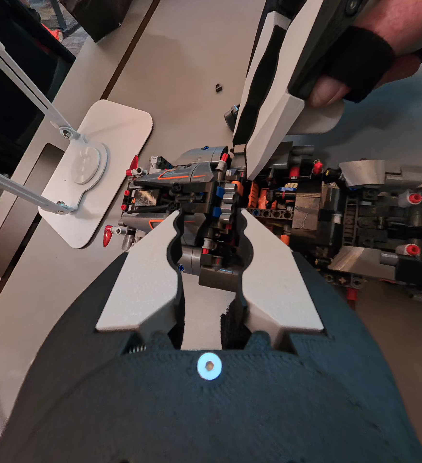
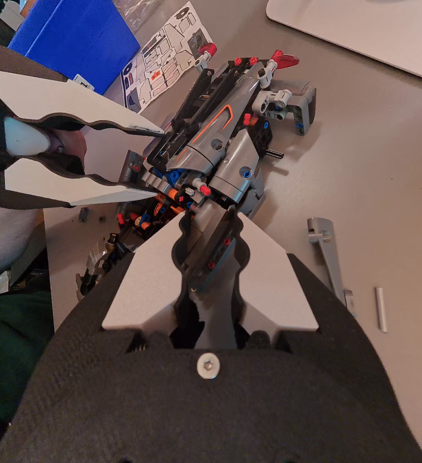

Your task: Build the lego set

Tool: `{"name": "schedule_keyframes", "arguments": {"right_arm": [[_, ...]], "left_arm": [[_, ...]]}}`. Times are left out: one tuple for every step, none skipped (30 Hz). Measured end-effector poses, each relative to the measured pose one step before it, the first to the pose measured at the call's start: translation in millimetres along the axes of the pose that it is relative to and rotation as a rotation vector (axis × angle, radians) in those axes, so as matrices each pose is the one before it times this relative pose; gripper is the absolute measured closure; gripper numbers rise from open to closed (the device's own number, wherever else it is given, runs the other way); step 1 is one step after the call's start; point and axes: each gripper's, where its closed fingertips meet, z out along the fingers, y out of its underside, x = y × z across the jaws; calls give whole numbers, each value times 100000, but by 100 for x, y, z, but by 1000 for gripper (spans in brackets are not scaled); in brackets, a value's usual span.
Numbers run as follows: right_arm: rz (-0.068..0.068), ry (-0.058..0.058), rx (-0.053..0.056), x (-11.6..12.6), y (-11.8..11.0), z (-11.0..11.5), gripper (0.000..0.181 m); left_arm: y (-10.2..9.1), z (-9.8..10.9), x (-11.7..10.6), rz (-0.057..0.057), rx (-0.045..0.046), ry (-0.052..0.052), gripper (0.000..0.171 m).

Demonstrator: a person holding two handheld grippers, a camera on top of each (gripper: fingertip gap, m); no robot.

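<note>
A large grey, black and orange lego car model (image 1: pixel 192 172) lies on the table, and it also shows in the right wrist view (image 2: pixel 220 140). My left gripper (image 1: pixel 210 213) straddles the model's mid section with a fingertip pressed on each side. It enters the right wrist view from the left (image 2: pixel 158 162). My right gripper (image 2: pixel 210 218) is shut on a dark grey panel piece (image 2: pixel 215 250) with red pins and holds it against the model's side. In the left wrist view the right gripper (image 1: pixel 242 160) comes down from the top with a hand on it.
A white stand base (image 1: pixel 97 175) with metal arms sits left of the model. A blue box (image 2: pixel 74 42) and a sticker sheet (image 2: pixel 165 57) lie behind it. A long grey lego piece (image 2: pixel 327 255) and a small grey tube (image 2: pixel 380 309) lie to the right.
</note>
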Motion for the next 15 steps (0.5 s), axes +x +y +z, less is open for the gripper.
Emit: {"name": "schedule_keyframes", "arguments": {"right_arm": [[119, -166, 137, -1, -3, 0, 150], [257, -322, 193, -2, 5, -6, 150], [265, -406, 177, 6, 6, 12, 149], [257, -436, 171, -9, -1, 13, 149], [154, -348, 128, 0, 6, 0, 149], [61, -243, 118, -15, -1, 5, 149], [44, -158, 123, -1, -2, 5, 149], [12, -131, 119, -1, 6, 1, 149], [-169, -74, 98, -11, -7, 10, 149], [-250, 28, 78, -1, -4, -2, 149], [-11, -13, 56, 1, 0, -8, 149], [-15, -16, 37, 4, 2, 8, 149], [24, 13, 28, 2, 4, -10, 149], [138, 8, 115, 10, -8, -1, 149], [21, 79, 176, 11, -3, 2, 149]], "left_arm": [[-3, 19, 58, 163, 93, -342, 130], [10, 8, 38, 436, 221, -564, 129], [15, 17, 86, 149, 145, -249, 128], [-8, -20, 95, 66, 103, -242, 126], [-10, -39, 116, 479, 91, -299, 124], [76, 12, 113, 405, -334, -179, 122], [47, 1, 133, 408, -121, 48, 119], [22, -14, 121, 425, -106, 213, 117], [31, -6, 13, 502, -230, -244, 117], [49, 6, -42, 795, -325, -558, 117], [8, 13, -32, 621, -250, -379, 118], [-18, 3, -82, 239, -110, -375, 119], [-2, 22, -101, 80, 46, -271, 121], [31, 30, -102, 204, -85, -219, 123], [34, 26, -93, 237, -294, -294, 124]]}}
